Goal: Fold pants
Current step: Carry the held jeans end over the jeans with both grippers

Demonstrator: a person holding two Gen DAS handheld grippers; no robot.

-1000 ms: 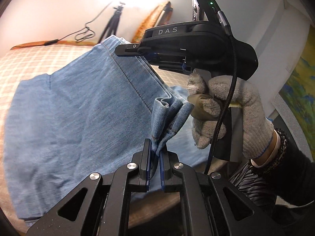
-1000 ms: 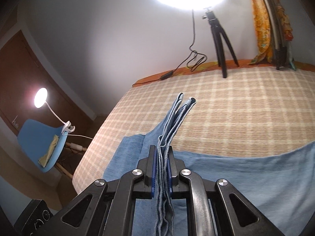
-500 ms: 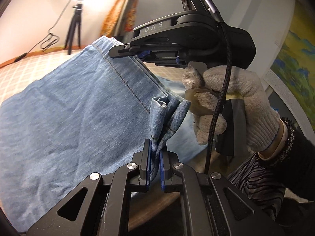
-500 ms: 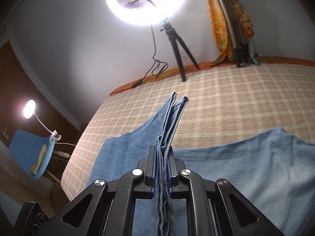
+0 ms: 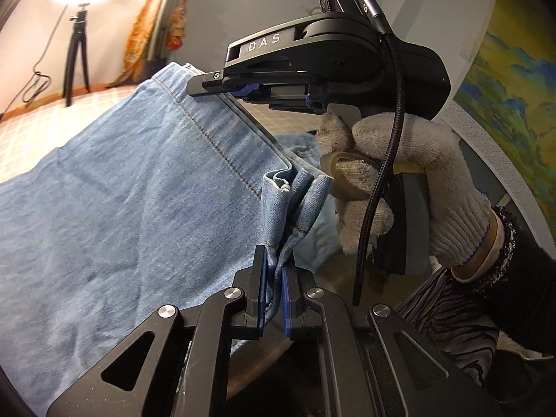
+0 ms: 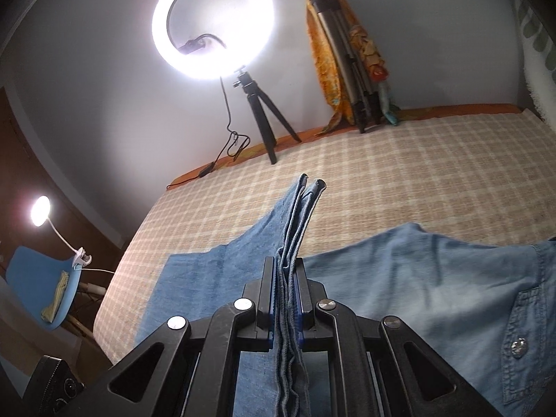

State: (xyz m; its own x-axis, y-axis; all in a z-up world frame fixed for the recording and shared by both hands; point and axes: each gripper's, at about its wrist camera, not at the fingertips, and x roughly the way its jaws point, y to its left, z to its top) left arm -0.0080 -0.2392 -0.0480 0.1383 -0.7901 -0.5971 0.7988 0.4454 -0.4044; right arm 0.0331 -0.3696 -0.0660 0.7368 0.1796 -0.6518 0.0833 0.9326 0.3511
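Light blue denim pants (image 5: pixel 132 201) hang lifted above a checked bedspread (image 6: pixel 399 180). My left gripper (image 5: pixel 275 260) is shut on a bunched hem corner of the pants. My right gripper (image 6: pixel 285 271) is shut on a stack of denim edges that stands up between its fingers. In the left wrist view the right gripper (image 5: pixel 222 85), held by a white-gloved hand (image 5: pixel 399 187), pinches the far end of the same edge, which stretches taut between the two grippers. The waistband with a metal button (image 6: pixel 519 345) lies at the right of the right wrist view.
A lit ring light on a small tripod (image 6: pixel 260 111) stands at the bed's far edge, with its cable (image 6: pixel 229 146) trailing. An orange cloth over a folded tripod (image 6: pixel 351 66) leans on the wall. A blue chair (image 6: pixel 38 288) with a clip lamp stands left of the bed.
Both grippers have lifted and tilted upward with the pants still clamped. More of the waistband side has come into the right wrist view, and the right gripper sits higher in the left wrist view.
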